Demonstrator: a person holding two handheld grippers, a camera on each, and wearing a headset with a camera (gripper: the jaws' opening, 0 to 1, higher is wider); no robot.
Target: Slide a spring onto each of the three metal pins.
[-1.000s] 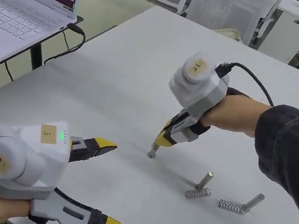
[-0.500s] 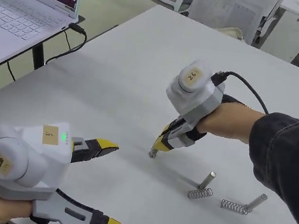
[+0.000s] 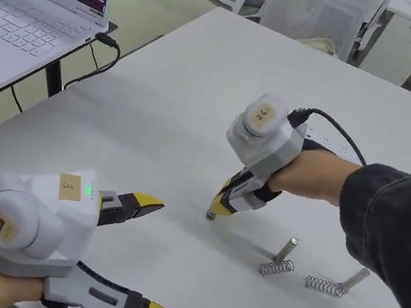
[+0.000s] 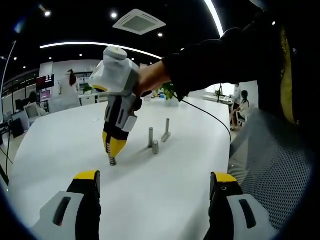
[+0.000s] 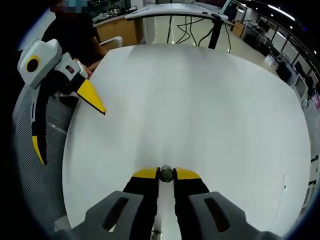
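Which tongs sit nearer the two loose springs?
Right. The right tongs, shut on a pin, are just left of the springs; the open left tongs are much farther left.

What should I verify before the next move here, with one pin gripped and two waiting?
1. The right gripper shut on held pin: ok.
2. Spring on held pin: cannot tell.
3. The left gripper open, holding nothing: ok.
4. Spring on second pin: not ok; second spring lies beside it.
5. Spring on third pin: not ok; third spring lies beside it.
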